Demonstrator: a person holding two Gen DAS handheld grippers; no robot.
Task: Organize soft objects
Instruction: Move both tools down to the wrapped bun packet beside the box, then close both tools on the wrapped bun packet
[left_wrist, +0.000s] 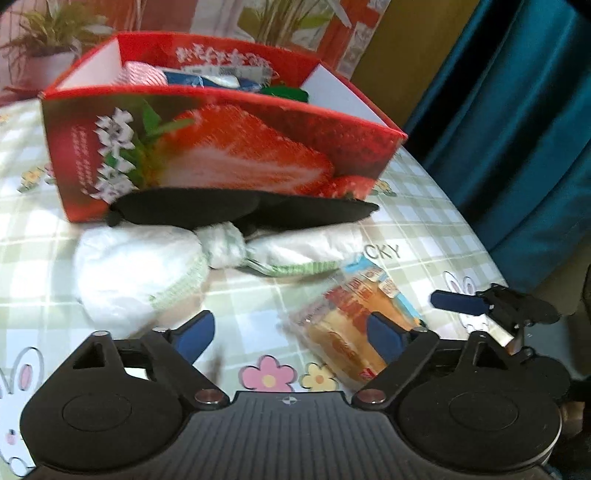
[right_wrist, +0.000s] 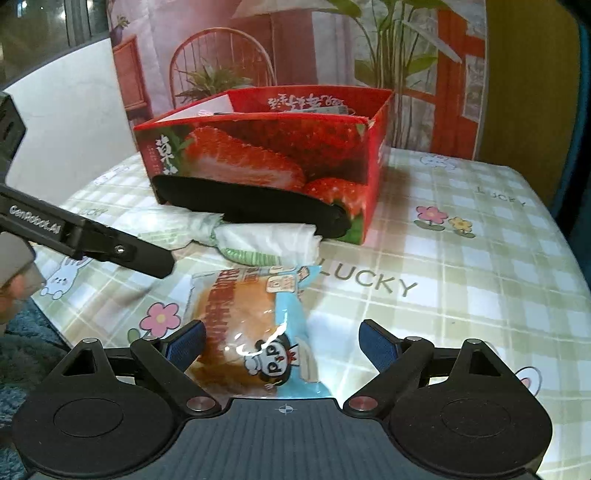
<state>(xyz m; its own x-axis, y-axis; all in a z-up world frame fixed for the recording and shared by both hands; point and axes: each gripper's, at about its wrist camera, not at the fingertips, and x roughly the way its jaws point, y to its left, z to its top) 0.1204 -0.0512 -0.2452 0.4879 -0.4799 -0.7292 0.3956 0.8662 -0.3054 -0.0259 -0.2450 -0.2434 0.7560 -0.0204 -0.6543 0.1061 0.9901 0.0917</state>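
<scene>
On the left, the left tongs (left_wrist: 291, 334) stand apart near the white crumpled plastic bag (left_wrist: 125, 273). On the right, the right tongs (right_wrist: 282, 341) stand apart around the wrapped bread packet (right_wrist: 255, 328) on the tabletop (right_wrist: 461, 258); close gently at its middle.

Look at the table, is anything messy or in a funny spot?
Yes. The strawberry box already holds some things, but three soft ones lie outside: a black cloth slumped against its front, a knotted white bag, and a wrapped bread between the open right tongs.
</scene>
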